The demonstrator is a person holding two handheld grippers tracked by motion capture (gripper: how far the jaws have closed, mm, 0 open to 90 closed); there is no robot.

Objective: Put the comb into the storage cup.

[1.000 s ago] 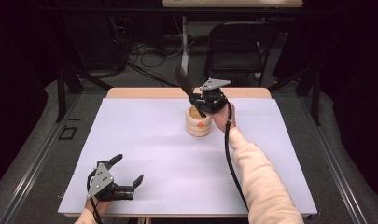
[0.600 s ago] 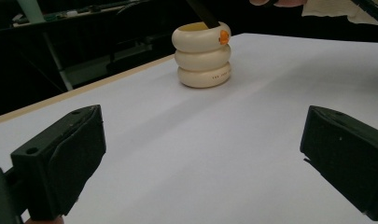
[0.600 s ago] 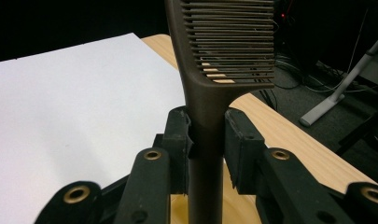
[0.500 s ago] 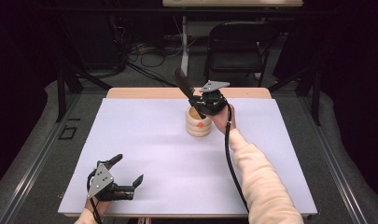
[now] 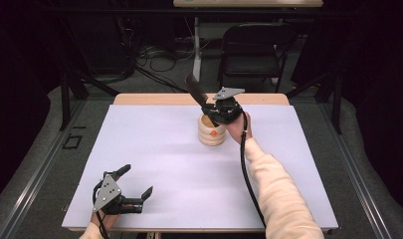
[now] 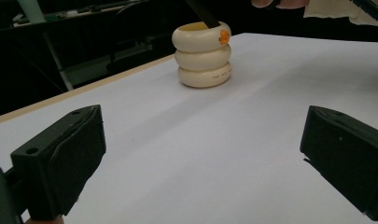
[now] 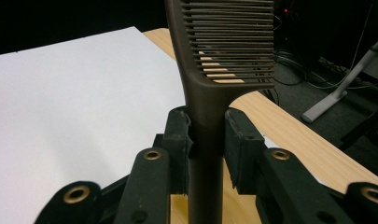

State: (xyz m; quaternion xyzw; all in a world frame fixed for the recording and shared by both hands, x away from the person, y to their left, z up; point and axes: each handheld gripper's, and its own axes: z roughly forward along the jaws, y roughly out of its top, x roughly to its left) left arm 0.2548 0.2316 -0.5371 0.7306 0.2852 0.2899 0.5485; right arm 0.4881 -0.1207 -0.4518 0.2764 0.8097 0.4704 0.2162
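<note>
Comb point(image 7: 226, 56) teeth clear in right gripper view, holder point(image 6: 203, 55) rings in left gripper view

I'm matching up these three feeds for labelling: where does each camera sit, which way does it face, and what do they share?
High view: above the person's side, facing forward and down on the table; both forearms and tongs show.
Left gripper view: rides the left tongs, low over the table, facing the ringed holder; its open jaws show.
Right gripper view: rides the right tongs, looking along the comb they clamp.
Shared: high and left gripper views both show the holder with the comb in it.
</note>
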